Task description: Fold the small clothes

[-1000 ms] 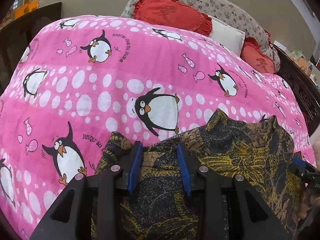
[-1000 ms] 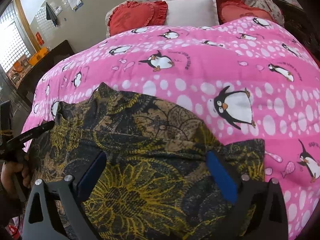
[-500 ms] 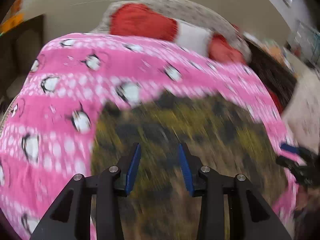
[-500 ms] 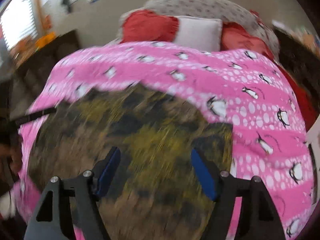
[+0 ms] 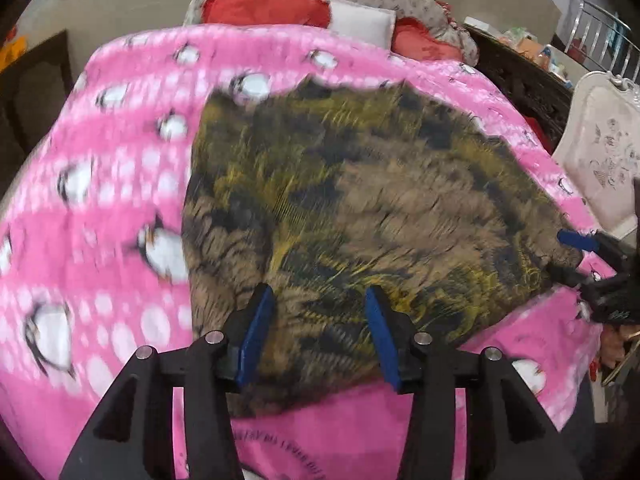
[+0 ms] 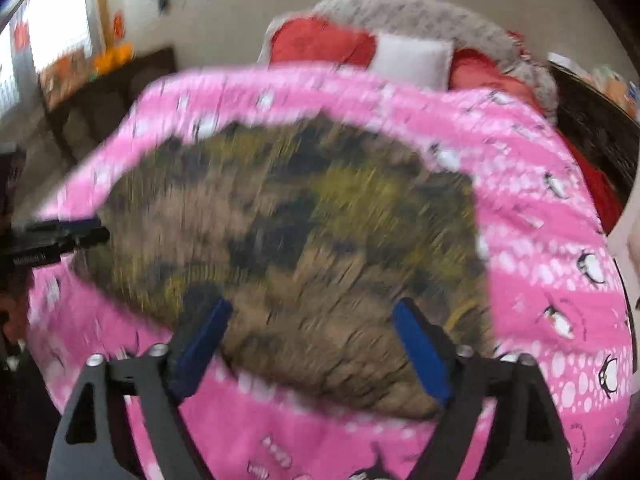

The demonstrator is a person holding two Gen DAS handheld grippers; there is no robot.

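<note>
Spread across the middle of both frames, the dark, yellow-patterned garment (image 5: 360, 200) (image 6: 288, 248) lies on the pink penguin blanket (image 5: 100, 240) (image 6: 540, 260) that covers the bed, with blanket showing on every side of it; both views are smeared by motion blur, so its print and edges are hard to read. At the lower centre of the left wrist view, the left hand-held gripper (image 5: 318, 332) has its blue pads (image 5: 256, 332) parted, with the near part of the garment seen in the gap between them and nothing pinched. At the lower centre of the right wrist view, the right hand-held gripper (image 6: 316, 344) stands wider open, its blue pads (image 6: 420, 352) well apart above the garment's near edge, holding nothing. Each tool also shows at the side of the other's view: the right one at the right edge, by the garment's right corner, and the left one at the left edge. Red cushions (image 5: 260, 4) (image 6: 320, 44) and a white pillow (image 5: 362, 22) (image 6: 412, 58) sit at the upper centre, at the head of the bed.
</note>
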